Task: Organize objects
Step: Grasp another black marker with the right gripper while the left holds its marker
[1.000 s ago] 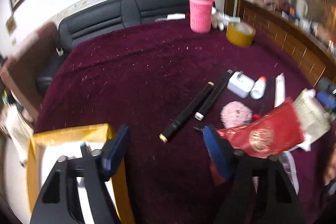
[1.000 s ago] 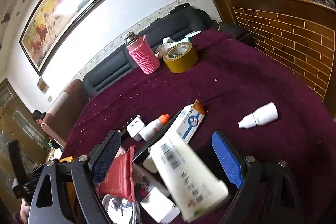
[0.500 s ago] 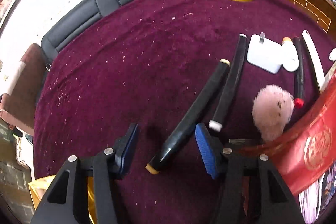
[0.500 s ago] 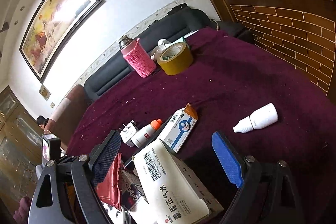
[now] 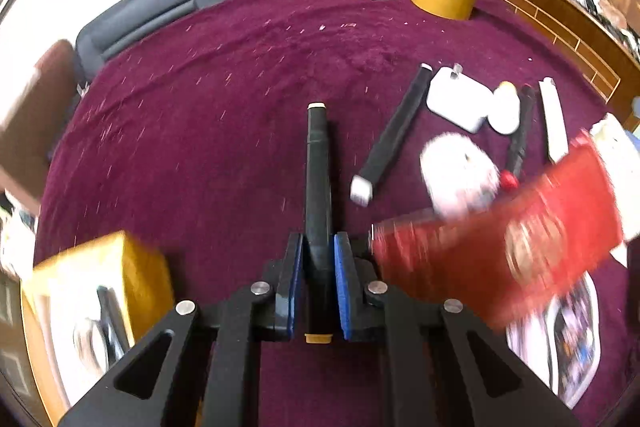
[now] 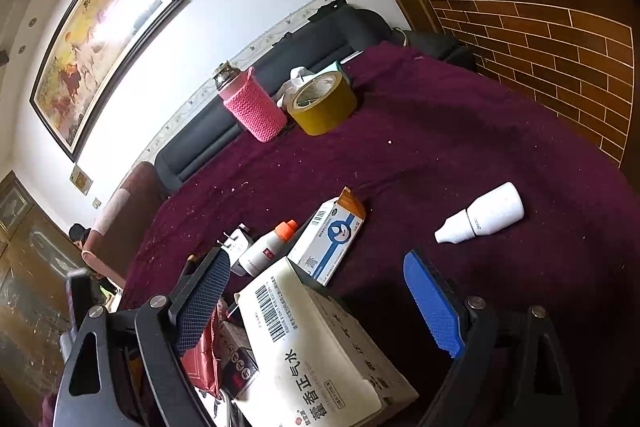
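worktop under maroon cloth carries the clutter. left hand-held gripper, wide open half a second ago, now clamps the black marker, which points straight ahead. only the right view shows the right hand-held gripper, wide apart over a white medicine box, and a white dropper bottle.

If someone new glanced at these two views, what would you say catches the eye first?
Probably the left tongs, shut on a black marker that points straight ahead over the purple cloth. Next, the blurred red packet just right of them. In the right view, a big white box lies between the open right tongs.
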